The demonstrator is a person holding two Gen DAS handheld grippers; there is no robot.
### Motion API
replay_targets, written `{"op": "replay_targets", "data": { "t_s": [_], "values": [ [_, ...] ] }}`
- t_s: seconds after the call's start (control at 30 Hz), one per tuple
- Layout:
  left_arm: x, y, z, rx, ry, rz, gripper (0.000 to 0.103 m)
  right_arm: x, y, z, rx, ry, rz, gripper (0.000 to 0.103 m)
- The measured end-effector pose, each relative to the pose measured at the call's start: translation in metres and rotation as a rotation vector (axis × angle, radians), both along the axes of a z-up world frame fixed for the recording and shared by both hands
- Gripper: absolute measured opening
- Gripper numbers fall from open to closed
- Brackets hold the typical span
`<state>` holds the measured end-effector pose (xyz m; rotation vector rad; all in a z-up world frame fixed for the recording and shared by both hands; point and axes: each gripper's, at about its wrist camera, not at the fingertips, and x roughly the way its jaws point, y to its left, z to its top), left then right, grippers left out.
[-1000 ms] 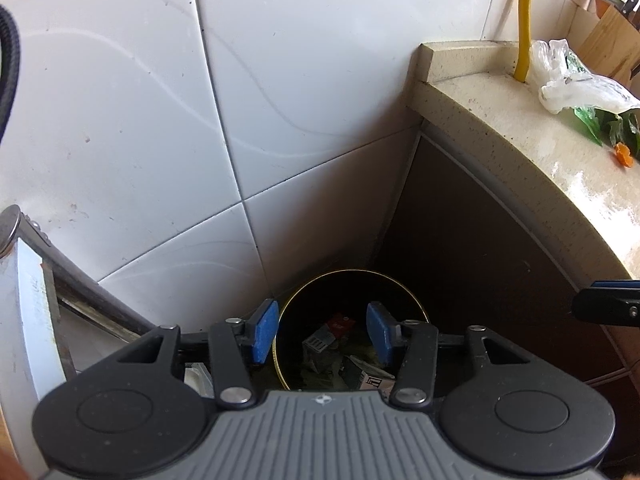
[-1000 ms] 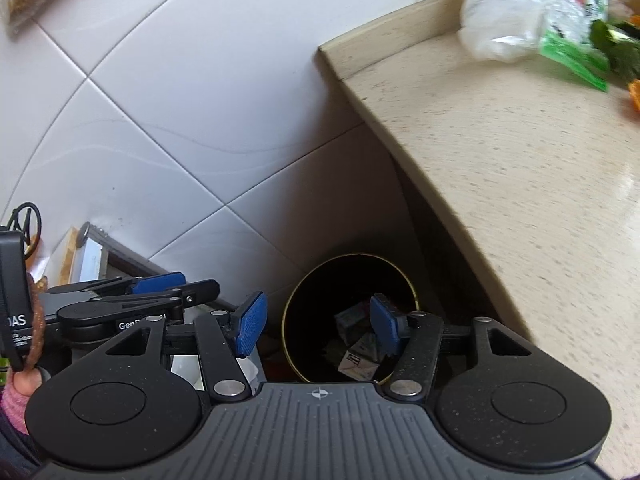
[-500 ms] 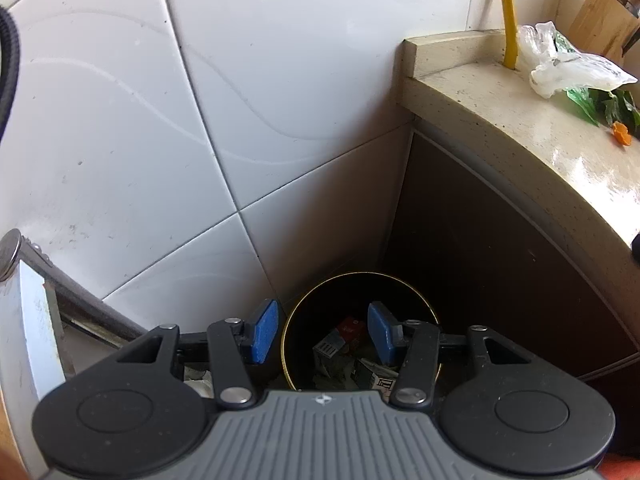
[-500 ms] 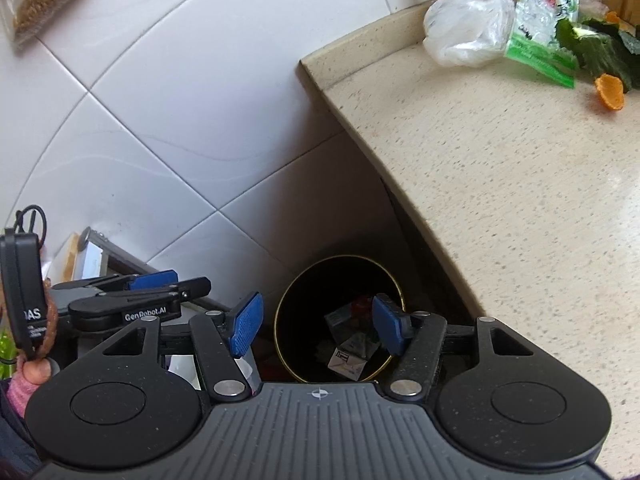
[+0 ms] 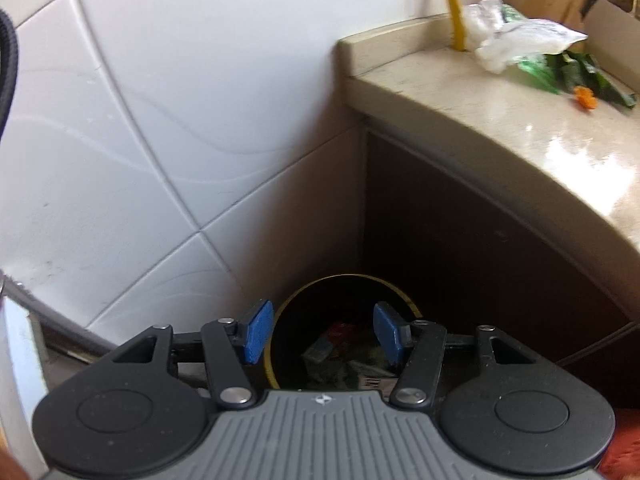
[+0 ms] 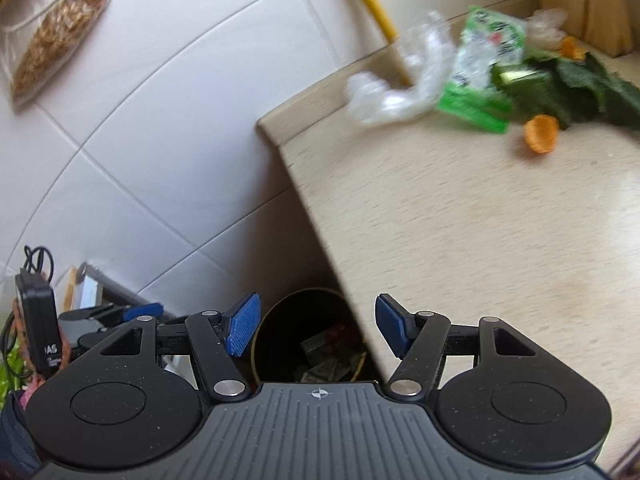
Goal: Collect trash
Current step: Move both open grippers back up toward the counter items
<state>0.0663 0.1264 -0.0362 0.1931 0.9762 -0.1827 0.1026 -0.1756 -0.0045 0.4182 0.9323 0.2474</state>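
Both views have swung from the bin toward the counter, where the trash lies, and the left gripper and right gripper have just been opening, empty, probably for the next pick

A small black box at the left edge of the right wrist view is showing pale letters reading "AS", the start cut off. The green packet on the desk is carrying print too blurred to read.
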Motion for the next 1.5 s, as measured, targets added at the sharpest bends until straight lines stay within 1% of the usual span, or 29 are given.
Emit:
{"op": "replay_targets", "data": {
  "t_s": [0.1,0.2,0.4,0.6,0.77,1.03,1.17,1.27,1.4,1.5],
  "values": [
    [0.002,-0.02,0.005,-0.044,0.007,-0.017,0.052,-0.004,-0.023,0.001,0.003,-0.003,-0.036,0.071],
    [0.003,-0.048,0.015,-0.09,-0.004,-0.068,0.052,-0.008,-0.043,0.004,-0.001,-0.01,-0.069,0.071],
    [0.014,-0.104,0.037,-0.128,-0.039,-0.174,0.052,-0.013,-0.082,0.005,0.0,-0.022,-0.13,0.072],
    [0.035,-0.147,0.054,-0.172,-0.024,-0.233,0.052,-0.014,-0.113,-0.001,0.015,-0.016,-0.172,0.073],
    [0.055,-0.181,0.067,-0.172,-0.037,-0.274,0.052,-0.012,-0.14,-0.006,0.029,-0.013,-0.207,0.074],
    [0.079,-0.216,0.081,-0.207,-0.064,-0.361,0.052,-0.007,-0.179,-0.008,0.037,-0.032,-0.268,0.076],
    [0.092,-0.229,0.084,-0.221,-0.065,-0.417,0.052,-0.001,-0.186,-0.008,0.022,-0.026,-0.283,0.076],
    [0.103,-0.234,0.09,-0.23,-0.084,-0.451,0.052,0.003,-0.186,-0.005,0.012,-0.028,-0.294,0.076],
    [0.121,-0.239,0.091,-0.234,-0.088,-0.464,0.052,0.007,-0.191,0.002,0.001,-0.036,-0.332,0.077],
    [0.138,-0.242,0.085,-0.243,-0.07,-0.463,0.052,0.011,-0.195,0.007,-0.021,-0.047,-0.351,0.079]
  ]
}}
